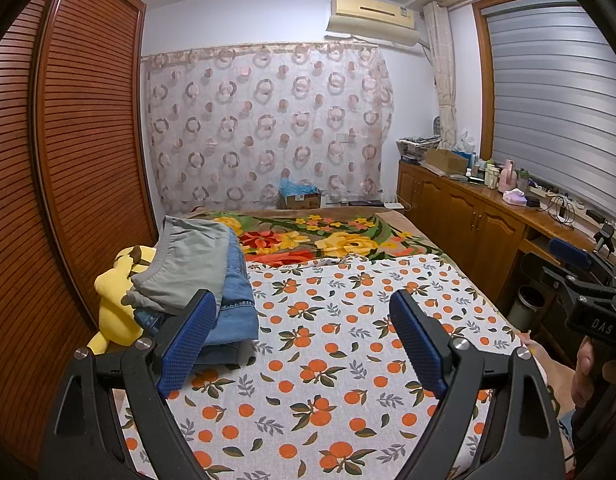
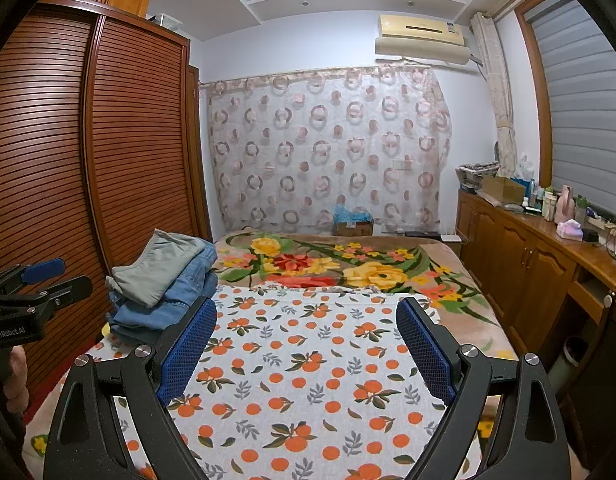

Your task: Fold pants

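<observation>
Spread wide and empty on both sides: left gripper [image 1: 302, 338] with blue pads [image 1: 186, 344] well apart and nothing between them; right gripper [image 2: 306, 346] likewise gaping, holding nothing; both hovering above the orange-print cloth [image 1: 328, 360] on the bed, touching no fabric.

Ahead and to the left of both pairs of fingers, at the left edge of the cloth: a stack of pants [image 1: 212, 280], grey pair [image 2: 160, 266] on top, blue jeans [image 2: 164, 312] beneath, already folded by the look of it; beside the stack, toward the wardrobe [image 1: 68, 160], a yellow plush toy [image 1: 116, 300]. Long axis of the stack running away from the cameras, roughly along the cloth's left edge. No loose, unfolded pants visible on the cloth.

Nearer to the stack, judging from both views: the left gripper, its left pad overlapping the jeans in the left wrist view, though whether touching cannot be told; right gripper farther off toward the cloth's middle. Both tilted slightly downward, side by side, each seen at the edge of the other's view with a hand on the grip. Likely either a pause before fetching a pair from the stack, or the end of folding; impossible to say which.
</observation>
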Tool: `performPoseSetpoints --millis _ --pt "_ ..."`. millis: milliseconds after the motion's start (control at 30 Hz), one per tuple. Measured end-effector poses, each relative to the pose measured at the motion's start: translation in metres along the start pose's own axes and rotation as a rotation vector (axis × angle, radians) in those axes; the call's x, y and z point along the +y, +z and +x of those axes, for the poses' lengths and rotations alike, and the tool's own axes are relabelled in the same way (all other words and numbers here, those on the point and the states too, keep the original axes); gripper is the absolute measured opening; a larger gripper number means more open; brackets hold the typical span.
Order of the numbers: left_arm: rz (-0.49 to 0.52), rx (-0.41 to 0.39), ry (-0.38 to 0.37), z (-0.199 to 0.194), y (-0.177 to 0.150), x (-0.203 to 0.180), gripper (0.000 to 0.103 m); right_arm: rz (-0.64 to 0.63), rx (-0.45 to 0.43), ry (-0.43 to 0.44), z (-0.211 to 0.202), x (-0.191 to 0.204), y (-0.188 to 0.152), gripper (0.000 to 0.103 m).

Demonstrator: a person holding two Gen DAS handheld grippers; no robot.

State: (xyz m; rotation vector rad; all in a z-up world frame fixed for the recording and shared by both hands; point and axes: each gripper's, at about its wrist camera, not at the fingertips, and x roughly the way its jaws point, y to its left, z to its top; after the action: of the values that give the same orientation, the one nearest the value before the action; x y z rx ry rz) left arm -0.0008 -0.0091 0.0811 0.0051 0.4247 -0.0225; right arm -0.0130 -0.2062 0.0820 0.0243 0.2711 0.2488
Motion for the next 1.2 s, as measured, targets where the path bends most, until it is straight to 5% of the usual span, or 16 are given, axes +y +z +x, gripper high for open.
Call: performPoseSetpoints --millis 1200 --pt "0.002 -0.003 0.000 -0.0002 -0.0021 0.0006 0.089 -0.003 -0.001 0.005 0.0005 -0.0033 -0.0007 0.092"
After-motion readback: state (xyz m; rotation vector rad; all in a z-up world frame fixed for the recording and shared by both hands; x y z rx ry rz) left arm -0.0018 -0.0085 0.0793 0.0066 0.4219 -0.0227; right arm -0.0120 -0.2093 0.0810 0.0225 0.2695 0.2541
